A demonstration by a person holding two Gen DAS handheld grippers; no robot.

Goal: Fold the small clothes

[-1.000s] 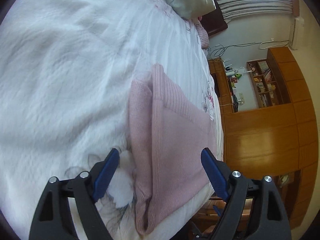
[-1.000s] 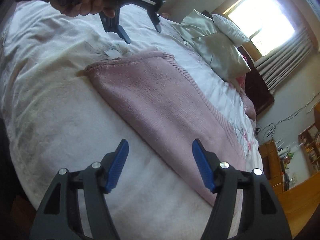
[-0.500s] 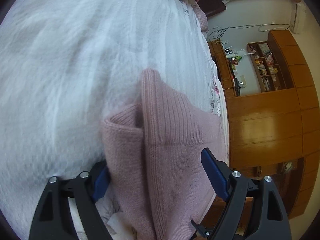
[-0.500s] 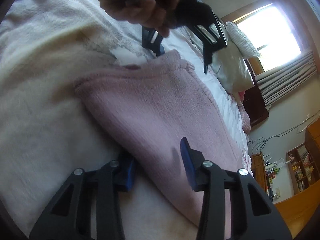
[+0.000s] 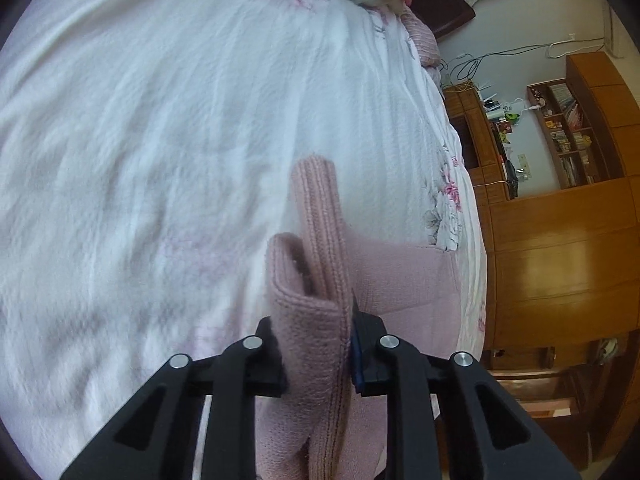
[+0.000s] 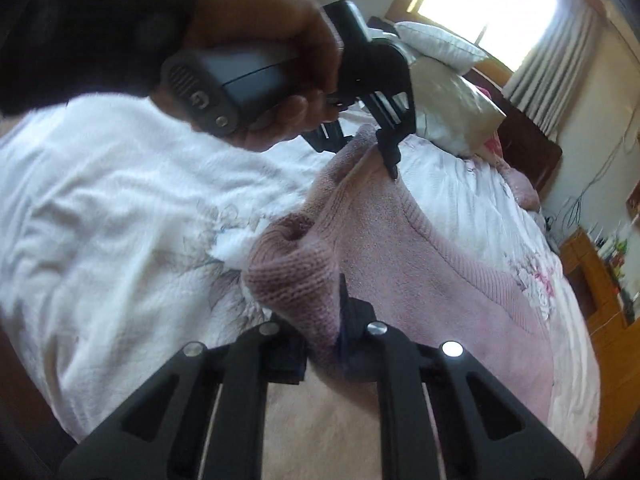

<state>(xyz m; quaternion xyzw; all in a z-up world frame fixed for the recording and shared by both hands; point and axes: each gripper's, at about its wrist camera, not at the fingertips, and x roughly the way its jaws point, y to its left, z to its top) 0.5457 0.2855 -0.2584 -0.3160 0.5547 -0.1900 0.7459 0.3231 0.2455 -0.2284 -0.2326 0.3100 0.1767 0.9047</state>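
Pink knit sweater [image 6: 432,280] pinched at two corners, fold about to be carried over.

On the white bedspread [image 5: 160,140], one corner is clamped by the left gripper [image 5: 316,344] and the neighbouring one by the right gripper [image 6: 324,336]; both corners are raised while the rest lies flat. Next, an even lift toward the pillows [image 6: 444,80] seems called for.

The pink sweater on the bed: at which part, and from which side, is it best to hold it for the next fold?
Probably where it is held now: the two corners of the pink sweater's near edge. The left gripper and right gripper come from the bed's near side, each shut on a layered corner, so that edge can likely lift evenly over the flat rest.
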